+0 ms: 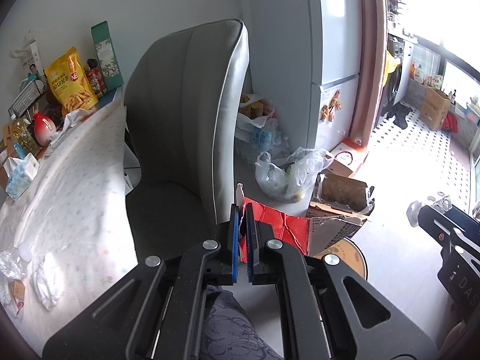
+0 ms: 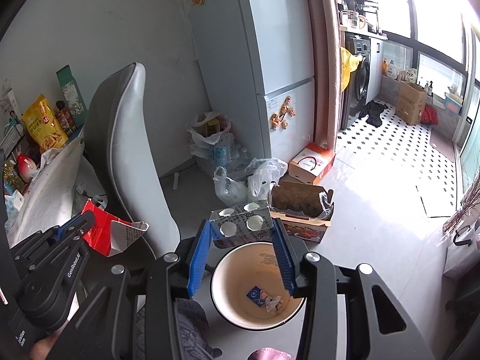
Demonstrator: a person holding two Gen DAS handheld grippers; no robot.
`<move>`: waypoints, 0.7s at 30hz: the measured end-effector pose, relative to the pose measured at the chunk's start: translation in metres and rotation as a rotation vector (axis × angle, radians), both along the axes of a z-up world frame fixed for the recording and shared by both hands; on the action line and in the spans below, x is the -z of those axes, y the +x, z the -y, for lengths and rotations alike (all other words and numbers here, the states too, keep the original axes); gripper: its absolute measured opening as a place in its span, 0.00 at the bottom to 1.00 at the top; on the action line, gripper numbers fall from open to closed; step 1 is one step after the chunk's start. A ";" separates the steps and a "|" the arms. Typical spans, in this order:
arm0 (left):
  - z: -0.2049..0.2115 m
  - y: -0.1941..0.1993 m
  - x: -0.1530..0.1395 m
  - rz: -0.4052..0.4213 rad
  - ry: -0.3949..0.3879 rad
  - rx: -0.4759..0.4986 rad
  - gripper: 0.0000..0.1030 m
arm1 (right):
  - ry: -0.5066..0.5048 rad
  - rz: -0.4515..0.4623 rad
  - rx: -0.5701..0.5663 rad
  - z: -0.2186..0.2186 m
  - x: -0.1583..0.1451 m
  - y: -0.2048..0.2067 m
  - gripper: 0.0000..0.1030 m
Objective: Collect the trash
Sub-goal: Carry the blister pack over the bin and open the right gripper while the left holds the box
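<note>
A pale tiled floor (image 2: 375,210) lay beside a grey chair (image 1: 186,114). A red flattened carton (image 1: 282,225) was clamped in the closed left tongs (image 1: 241,240). A holed grey carton (image 2: 243,225) was gripped by the half-open right tongs (image 2: 243,240) above a round bin (image 2: 258,285).

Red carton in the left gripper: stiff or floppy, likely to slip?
The red carton, pinched by the left gripper, looks creased and torn open, so probably light and somewhat floppy. Held by one thin edge, it may swing or twist. Its glossy surface could slip.
</note>
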State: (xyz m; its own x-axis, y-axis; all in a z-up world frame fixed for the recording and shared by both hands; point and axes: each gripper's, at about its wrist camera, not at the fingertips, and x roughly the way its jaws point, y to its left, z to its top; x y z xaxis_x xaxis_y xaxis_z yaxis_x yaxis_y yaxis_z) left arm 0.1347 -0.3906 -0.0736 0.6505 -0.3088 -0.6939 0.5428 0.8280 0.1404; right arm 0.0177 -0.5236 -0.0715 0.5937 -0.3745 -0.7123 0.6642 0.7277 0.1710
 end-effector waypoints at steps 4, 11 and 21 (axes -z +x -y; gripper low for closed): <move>0.002 0.006 0.007 -0.014 0.010 -0.003 0.05 | 0.012 -0.016 0.003 0.003 0.012 0.009 0.40; 0.008 0.009 0.013 -0.027 0.017 0.004 0.05 | 0.020 -0.009 0.023 0.019 0.020 0.011 0.64; 0.039 -0.015 0.014 -0.041 0.020 0.098 0.05 | -0.019 -0.043 0.155 0.031 0.011 -0.031 0.78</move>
